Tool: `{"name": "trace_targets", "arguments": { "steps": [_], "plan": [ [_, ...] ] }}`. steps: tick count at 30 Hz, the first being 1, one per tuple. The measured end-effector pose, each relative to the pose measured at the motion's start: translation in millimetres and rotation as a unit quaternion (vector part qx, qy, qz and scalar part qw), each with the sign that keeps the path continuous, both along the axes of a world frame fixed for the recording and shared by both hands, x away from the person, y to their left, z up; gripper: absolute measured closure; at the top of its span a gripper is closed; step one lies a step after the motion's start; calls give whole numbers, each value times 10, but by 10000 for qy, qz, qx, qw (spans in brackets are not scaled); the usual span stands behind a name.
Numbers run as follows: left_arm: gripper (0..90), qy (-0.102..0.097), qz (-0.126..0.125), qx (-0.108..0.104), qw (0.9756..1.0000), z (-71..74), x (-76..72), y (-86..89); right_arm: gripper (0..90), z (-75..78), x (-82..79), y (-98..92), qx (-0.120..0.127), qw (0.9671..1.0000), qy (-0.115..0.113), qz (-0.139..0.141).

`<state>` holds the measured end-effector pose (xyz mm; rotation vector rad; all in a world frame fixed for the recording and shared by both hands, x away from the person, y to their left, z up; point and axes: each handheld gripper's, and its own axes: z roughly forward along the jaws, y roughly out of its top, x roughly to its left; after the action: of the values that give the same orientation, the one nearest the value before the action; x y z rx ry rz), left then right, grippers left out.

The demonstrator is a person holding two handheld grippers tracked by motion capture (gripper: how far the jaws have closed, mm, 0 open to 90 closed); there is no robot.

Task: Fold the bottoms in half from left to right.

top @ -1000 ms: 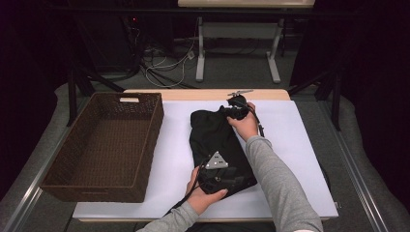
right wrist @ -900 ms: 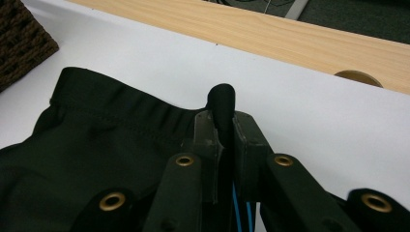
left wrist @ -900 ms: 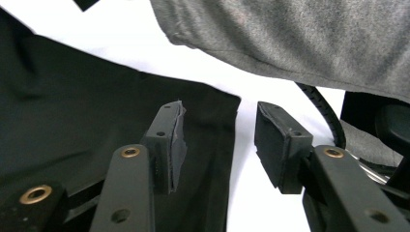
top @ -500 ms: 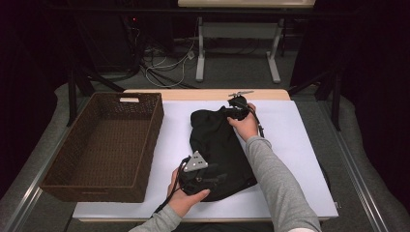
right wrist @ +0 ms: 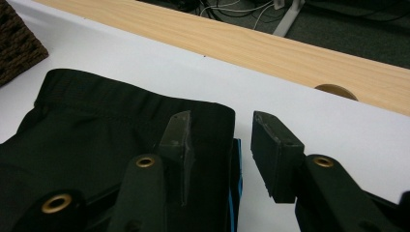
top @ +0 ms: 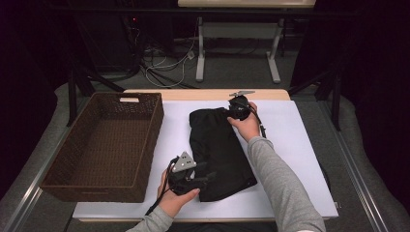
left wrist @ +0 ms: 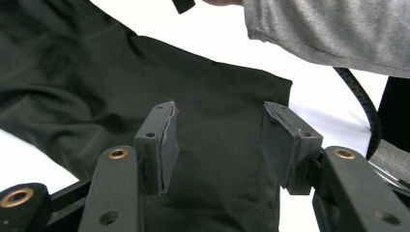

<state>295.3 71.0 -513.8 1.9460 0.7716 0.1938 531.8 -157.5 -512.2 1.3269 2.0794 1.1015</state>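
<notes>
A black folded garment (top: 220, 145) lies on the white table cover (top: 290, 130). My left gripper (top: 205, 177) sits at the garment's near left edge, open, its jaws pointing right over the cloth. In the left gripper view the black cloth (left wrist: 96, 72) lies under the spread left gripper (left wrist: 217, 116), with nothing between the pads. My right gripper (top: 233, 111) rests at the garment's far right corner. In the right gripper view the right gripper (right wrist: 220, 125) is open, one jaw over the folded waistband (right wrist: 96, 130), the other over white cover. A blue strip (right wrist: 232, 193) shows at the cloth's edge.
A brown wicker basket (top: 151, 140) stands at the left of the table, its corner (right wrist: 19, 48) near the garment. The bare wooden table edge (right wrist: 290, 53) runs along the far side. A grey sleeve (left wrist: 329, 34) and a black cable (left wrist: 362, 96) cross above the cloth.
My left gripper has slid left across the garment's near part to its near left edge. The right gripper has stayed at the far corner.
</notes>
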Motion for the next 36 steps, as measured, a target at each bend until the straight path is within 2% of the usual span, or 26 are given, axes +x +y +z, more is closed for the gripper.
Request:
{"name": "trace_targets", "arguments": {
  "steps": [3, 5, 15, 16, 20, 23, 26, 30, 32, 34, 36],
  "plan": [
    [468, -23, 38, 14, 10000, -9, 12, 21, 563, 20, -27, -4, 25, 10000, -15, 64],
    [465, 29, 75, 13, 10000, -14, 17, 39, 543, 39, -50, 1, 38, 9999, -41, 94],
    [390, 17, 438, -149, 9989, -41, 85, 135, 465, 111, -162, 33, 120, 9992, -177, 328],
    [387, -1, 426, -98, 9990, -37, 95, 156, 460, 116, -172, 33, 94, 9990, -237, 361],
    [382, 125, 584, -275, 9978, -45, 113, 185, 451, 149, -237, 40, 47, 9981, -354, 501],
    [389, 159, 673, -362, 9969, -41, 133, 208, 460, 185, -309, 38, 123, 9973, -388, 609],
    [389, 121, 701, -336, 9969, -31, 139, 217, 458, 217, -378, 41, 231, 9966, -406, 676],
    [379, 46, 736, -253, 9970, -22, 145, 234, 441, 251, -470, 41, 212, 9962, -422, 734],
    [371, 50, 778, -278, 9966, -21, 148, 238, 436, 258, -510, 47, 215, 9959, -440, 754],
    [371, 0, 678, -349, 9971, -10, 155, 260, 421, 266, -564, 38, 183, 9959, -444, 773],
    [371, 44, 645, -399, 9971, -4, 161, 269, 405, 273, -606, 27, 122, 9960, -493, 740]
  ]
}}
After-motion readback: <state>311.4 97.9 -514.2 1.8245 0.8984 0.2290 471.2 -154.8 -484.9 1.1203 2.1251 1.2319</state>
